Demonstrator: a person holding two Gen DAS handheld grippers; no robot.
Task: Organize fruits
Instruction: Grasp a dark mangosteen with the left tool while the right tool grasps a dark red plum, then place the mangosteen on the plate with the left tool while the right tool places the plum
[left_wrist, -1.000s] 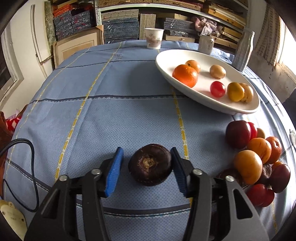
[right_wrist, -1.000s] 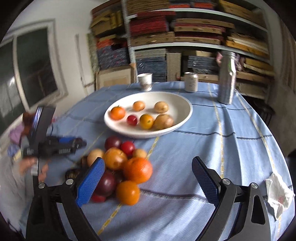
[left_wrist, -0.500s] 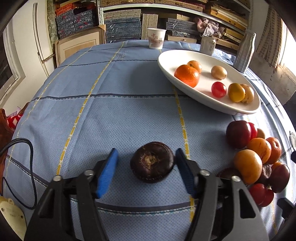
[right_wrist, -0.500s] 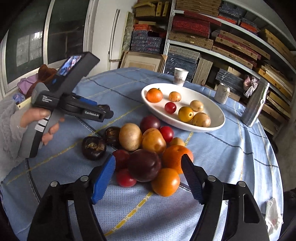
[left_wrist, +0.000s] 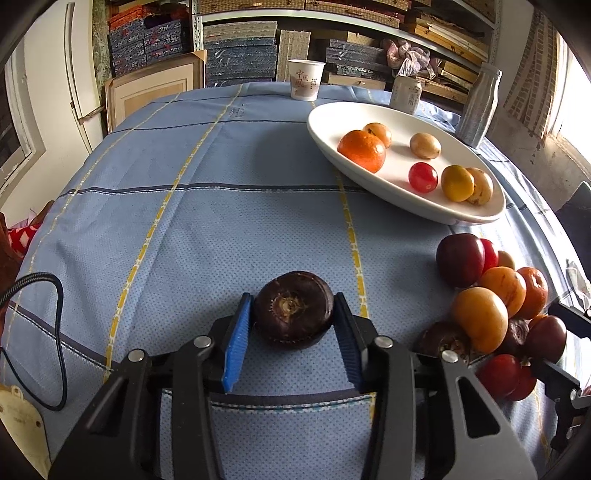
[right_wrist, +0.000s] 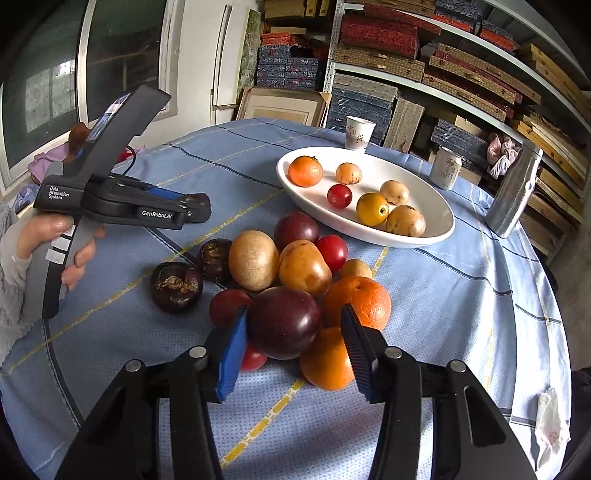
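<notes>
In the left wrist view a dark brown, flat round fruit (left_wrist: 293, 310) rests on the blue cloth. My left gripper (left_wrist: 291, 317) is closing on it, and both blue pads touch its sides. The right wrist view shows the same gripper (right_wrist: 195, 212) held in a person's hand (right_wrist: 55, 229). My right gripper (right_wrist: 291, 325) is closing around a dark purple plum (right_wrist: 284, 321) at the near side of the fruit pile (right_wrist: 303, 266). Its left pad touches the plum, while a gap shows at its right pad. A white oval plate (right_wrist: 424, 240) behind the pile holds several fruits.
At the table's far side stand a paper cup (left_wrist: 306, 85), a can (left_wrist: 406, 94) and a metal bottle (left_wrist: 480, 107). A black cable (left_wrist: 55, 332) hangs at the near left edge. A crumpled tissue (right_wrist: 550, 417) lies at the right edge. Stacked shelves rise behind the table.
My left jaws have closed onto the dark brown fruit. My right gripper has rolled, come close to the pile, and narrowed from wide open to around the plum.
</notes>
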